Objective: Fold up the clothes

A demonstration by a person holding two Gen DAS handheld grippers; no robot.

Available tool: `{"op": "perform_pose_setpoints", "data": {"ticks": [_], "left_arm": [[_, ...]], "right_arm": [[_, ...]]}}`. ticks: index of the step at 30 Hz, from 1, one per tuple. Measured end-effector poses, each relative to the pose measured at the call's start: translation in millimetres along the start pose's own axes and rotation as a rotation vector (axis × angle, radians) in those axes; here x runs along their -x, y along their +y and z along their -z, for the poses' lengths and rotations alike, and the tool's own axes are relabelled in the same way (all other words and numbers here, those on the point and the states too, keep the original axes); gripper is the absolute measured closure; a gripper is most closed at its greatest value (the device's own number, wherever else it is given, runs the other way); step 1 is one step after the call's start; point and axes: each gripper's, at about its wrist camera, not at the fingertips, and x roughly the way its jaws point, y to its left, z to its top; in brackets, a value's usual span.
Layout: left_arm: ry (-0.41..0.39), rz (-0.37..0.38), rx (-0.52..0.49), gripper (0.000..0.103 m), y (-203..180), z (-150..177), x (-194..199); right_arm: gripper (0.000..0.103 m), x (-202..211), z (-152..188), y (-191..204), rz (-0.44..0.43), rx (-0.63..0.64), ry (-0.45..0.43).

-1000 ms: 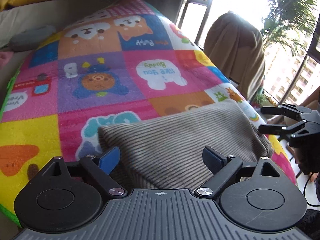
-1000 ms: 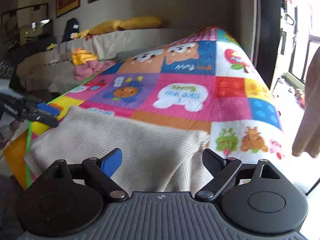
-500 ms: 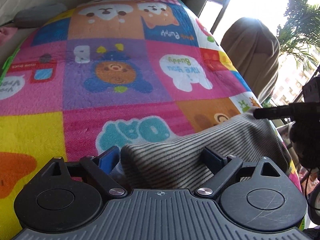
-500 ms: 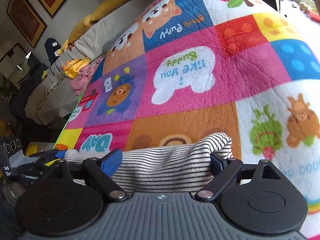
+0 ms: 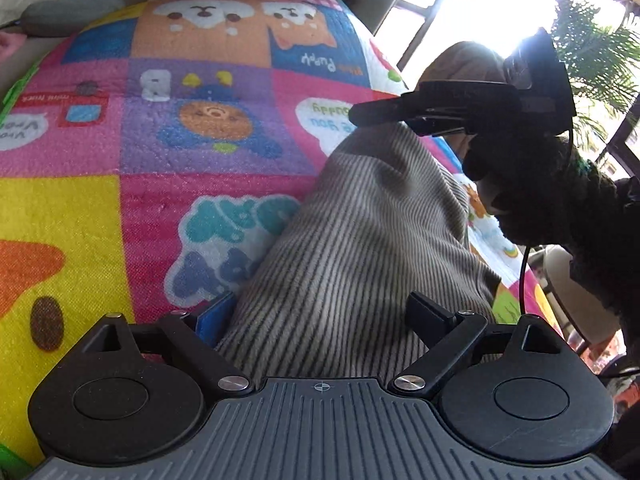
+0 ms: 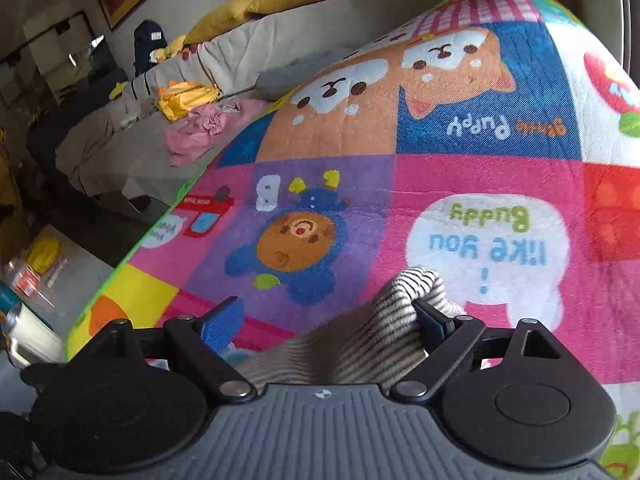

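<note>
Striped garment point(image 5: 360, 240) on patchwork quilt point(image 5: 160, 140), bunched beside white speech-bubble patch point(image 6: 488, 248).
Left gripper point(image 5: 324, 320): jaws apart, cloth between them.
Right gripper point(image 6: 332, 320): jaws wide, cloth bunched against one finger; grip uncertain.
Fold underway, not flattened; judged roughly midway.

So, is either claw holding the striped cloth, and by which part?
Not pinched, it seems. Both claws stand wide. A corner of the striped cloth bunches against one finger of the right claw; the left claw straddles its near edge.
</note>
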Motion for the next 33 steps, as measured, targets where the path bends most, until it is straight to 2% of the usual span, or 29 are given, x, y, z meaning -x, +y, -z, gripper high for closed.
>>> {"op": "perform_pose_setpoints", "data": {"ticks": [5, 7, 9, 12, 15, 17, 21, 27, 33], "left_arm": [[-0.017, -0.005, -0.002, 0.008, -2.3, 3.8, 1.8], [-0.027, -0.003, -0.007, 0.008, -3.0, 5.1, 1.9], [-0.037, 0.0, -0.009, 0.008, -3.5, 6.8, 1.1], [-0.048, 0.0, -0.004, 0.008, -2.6, 8.1, 0.7], [-0.052, -0.001, 0.0, 0.008, -1.8, 8.7, 1.0], [-0.054, -0.003, 0.002, 0.008, -1.8, 8.9, 1.1], [-0.061, -0.003, 0.014, 0.008, -1.3, 9.0, 0.4], [-0.055, -0.001, 0.028, 0.008, -2.3, 10.3, 2.0], [-0.058, -0.011, 0.017, 0.008, -6.0, 21.0, 11.4]], "right_arm": [[0.004, 60.9, 49.9, -16.3, 0.239, 0.216, -0.01], [0.004, 78.6, 77.6, -22.4, 0.34, 0.245, 0.023], [0.004, 88.6, 104.3, -22.6, 0.393, 0.248, 0.073], [0.004, 87.1, 131.8, -16.5, 0.375, 0.239, 0.141], [0.004, 74.0, 140.5, -4.8, 0.324, 0.245, 0.16], [0.0, 64.4, 135.7, -0.7, 0.332, 0.249, 0.148], [0.0, 49.5, 111.3, -8.2, 0.341, 0.207, 0.106], [0.0, 26.5, 86.1, 1.2, 0.369, 0.272, 0.049], [0.0, 42.3, 97.7, 0.5, 0.402, 0.278, 0.075]]}}
